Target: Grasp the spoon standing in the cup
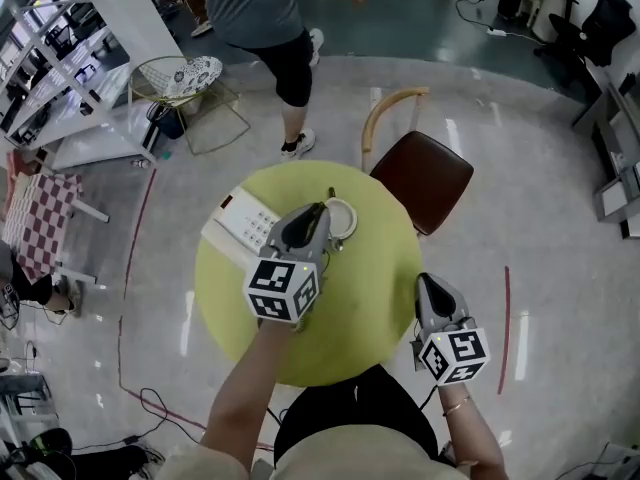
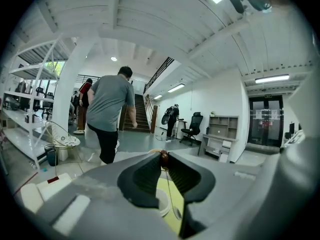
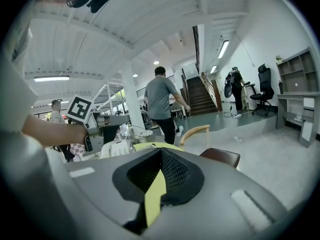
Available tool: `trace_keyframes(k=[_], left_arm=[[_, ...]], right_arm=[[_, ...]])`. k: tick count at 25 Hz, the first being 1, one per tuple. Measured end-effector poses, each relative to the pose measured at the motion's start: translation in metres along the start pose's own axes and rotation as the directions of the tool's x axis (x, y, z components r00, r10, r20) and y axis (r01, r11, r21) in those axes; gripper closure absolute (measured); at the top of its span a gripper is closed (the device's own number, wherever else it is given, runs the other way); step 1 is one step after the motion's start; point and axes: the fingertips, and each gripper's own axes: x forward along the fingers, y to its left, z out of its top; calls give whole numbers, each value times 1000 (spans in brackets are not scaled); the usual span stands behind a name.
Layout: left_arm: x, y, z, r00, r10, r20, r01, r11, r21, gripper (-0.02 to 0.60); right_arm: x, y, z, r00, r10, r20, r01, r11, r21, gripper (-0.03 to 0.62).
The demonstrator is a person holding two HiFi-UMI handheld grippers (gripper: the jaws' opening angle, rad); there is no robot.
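My left gripper (image 1: pixel 320 213) reaches over the round yellow-green table (image 1: pixel 370 298) to the white cup (image 1: pixel 345 220). In the left gripper view its jaws (image 2: pixel 163 156) are shut on the brown knob at the top of the thin spoon (image 2: pixel 171 196). The spoon's stem hangs down from there. Its bowl shows low beside the cup's rim (image 2: pixel 162 204), and I cannot tell whether it is inside the cup. My right gripper (image 1: pixel 432 283) hovers at the table's right edge, away from the cup. Its jaws (image 3: pixel 160 152) meet at the tips with nothing between them.
A white telephone (image 1: pixel 240 226) lies on the table left of the cup. A brown chair (image 1: pixel 425 178) with a curved wooden back stands behind the table on the right. A person (image 1: pixel 265 28) walks away beyond it. White shelving (image 1: pixel 60 78) and a wire chair (image 1: pixel 185 83) stand at the far left.
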Motion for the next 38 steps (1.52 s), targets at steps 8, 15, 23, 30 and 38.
trace_keyframes(k=[8,15,23,30,38], left_arm=[[-19,-17,-11,1000,-19,-12,19,1000,-24,531],[-33,-26,-24,999,-24,-22,23,999,-43,532],[-47,-37,-37,998,-45,-46,44,998,-36,531],[-58,-48,-42,997,-55,-45,53,998,-40,532],[-70,-57,-50,997,-62,-49,60,997,-42,531]], right_arm=[[-3,10,9,1000,7,17,-7,1000,-21,594],[-7,17,12,999,17,28,-16,999,-38,594],[-13,25,11,999,17,36,-15,999,-45,594],[-22,27,12,999,6,44,-3,998,-64,594],[-27,36,12,999,8,44,-5,997,-82,595]])
